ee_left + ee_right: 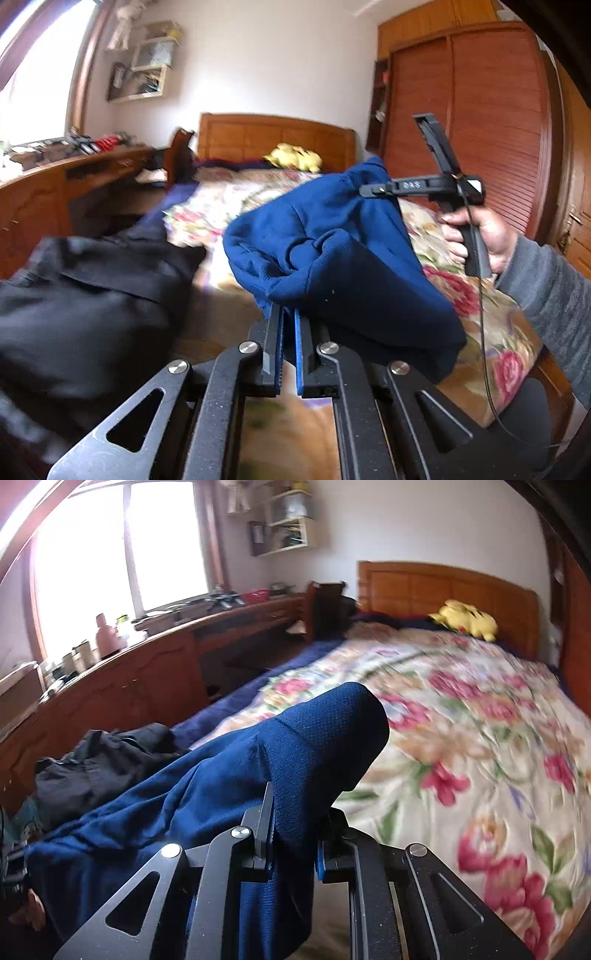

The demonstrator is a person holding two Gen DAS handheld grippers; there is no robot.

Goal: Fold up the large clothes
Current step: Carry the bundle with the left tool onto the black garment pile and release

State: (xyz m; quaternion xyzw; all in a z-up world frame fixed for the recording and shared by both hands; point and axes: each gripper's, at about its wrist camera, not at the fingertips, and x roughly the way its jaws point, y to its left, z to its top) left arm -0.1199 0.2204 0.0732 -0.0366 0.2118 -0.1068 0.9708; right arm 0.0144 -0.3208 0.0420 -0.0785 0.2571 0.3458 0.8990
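A dark blue sweater [332, 251] hangs bunched in the air above the bed, held by both grippers. My left gripper [289, 314] is shut on one edge of it, jaws close together with cloth between them. My right gripper [373, 190] shows in the left wrist view, held by a hand in a grey sleeve, shut on the upper right part of the cloth. In the right wrist view the right gripper [295, 805] clamps a thick fold of the blue sweater [207, 797], which trails down to the left.
The bed has a floral quilt [461, 720], a wooden headboard [443, 587] and a yellow plush toy [465, 620]. A pile of black clothes [85, 306] lies at the left. A wooden desk [147, 657] runs under the window; a wardrobe [472, 122] stands at right.
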